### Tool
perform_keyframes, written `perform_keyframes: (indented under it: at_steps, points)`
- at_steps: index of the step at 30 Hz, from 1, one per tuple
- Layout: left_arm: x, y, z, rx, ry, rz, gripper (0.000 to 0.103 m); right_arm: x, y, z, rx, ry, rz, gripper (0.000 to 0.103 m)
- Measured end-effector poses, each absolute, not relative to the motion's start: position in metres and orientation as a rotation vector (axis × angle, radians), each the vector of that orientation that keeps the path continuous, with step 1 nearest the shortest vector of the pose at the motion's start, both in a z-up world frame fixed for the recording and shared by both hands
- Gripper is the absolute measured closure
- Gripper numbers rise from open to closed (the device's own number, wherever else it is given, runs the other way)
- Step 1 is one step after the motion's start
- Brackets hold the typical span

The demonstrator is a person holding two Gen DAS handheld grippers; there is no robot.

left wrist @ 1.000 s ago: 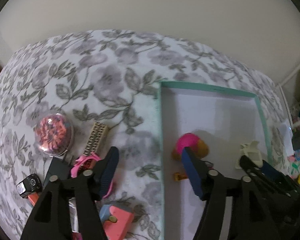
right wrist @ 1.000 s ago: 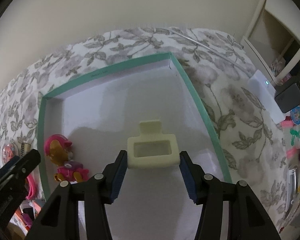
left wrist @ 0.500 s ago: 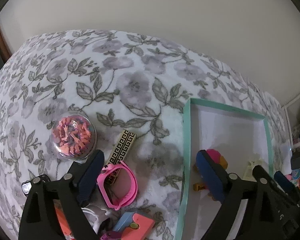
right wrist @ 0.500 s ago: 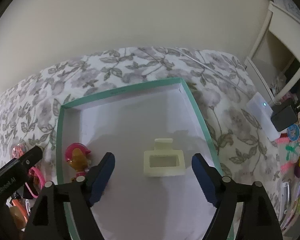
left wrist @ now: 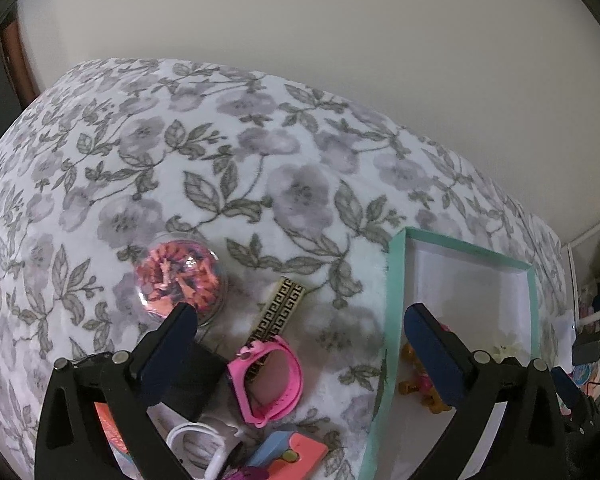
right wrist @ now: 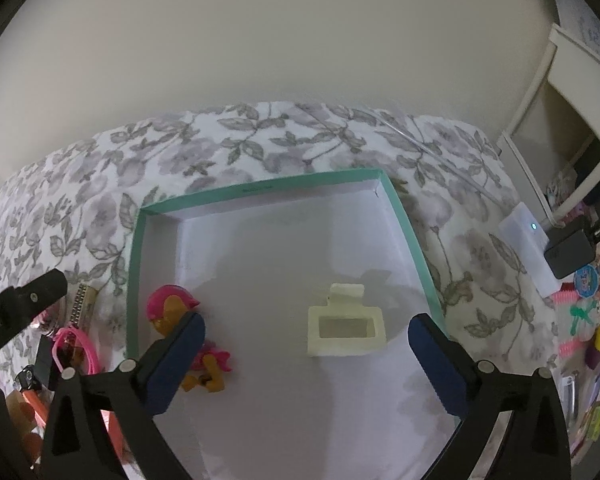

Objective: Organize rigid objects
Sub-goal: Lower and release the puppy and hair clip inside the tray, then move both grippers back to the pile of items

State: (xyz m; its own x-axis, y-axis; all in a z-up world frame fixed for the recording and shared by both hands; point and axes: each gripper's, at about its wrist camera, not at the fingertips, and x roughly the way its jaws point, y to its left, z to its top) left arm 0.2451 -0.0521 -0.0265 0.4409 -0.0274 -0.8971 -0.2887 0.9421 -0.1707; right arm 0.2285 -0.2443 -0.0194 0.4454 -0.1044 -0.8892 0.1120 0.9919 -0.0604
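Both pairs of jaws stand wide and hold nothing. Your right gripper [right wrist: 306, 336] has let go of the cream holder [right wrist: 345, 327] it clamped a second ago and has backed off, so that piece now rests free on the floor of the teal-rimmed box [right wrist: 260, 189], toward the box's right wall. One more rigid item is filed, beside the pink-helmeted figurine [right wrist: 180, 320] by the box's left wall.

Your left gripper [left wrist: 300, 324] has swung away from the box and now hovers over the clutter just outside its left wall, which I judge to be the next source. There, the pink watch band [left wrist: 270, 376] looks like a smooth rubbery loop, the gold key-pattern bar [left wrist: 280, 310] is flat and hard, and the clear dome [left wrist: 182, 278] is glossy and round, likely slippery. The floral blanket [left wrist: 220, 160] under the box is soft.
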Motion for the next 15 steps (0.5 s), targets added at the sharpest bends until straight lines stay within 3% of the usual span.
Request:
perform_keyframes:
  at_steps: [15]
  points:
    - [0.200, -0.030, 0.040, -0.357, 0.999, 0.215, 0.000, 0.196, -0.201, 0.029, 0.037, 1.051, -0.043, 0.000]
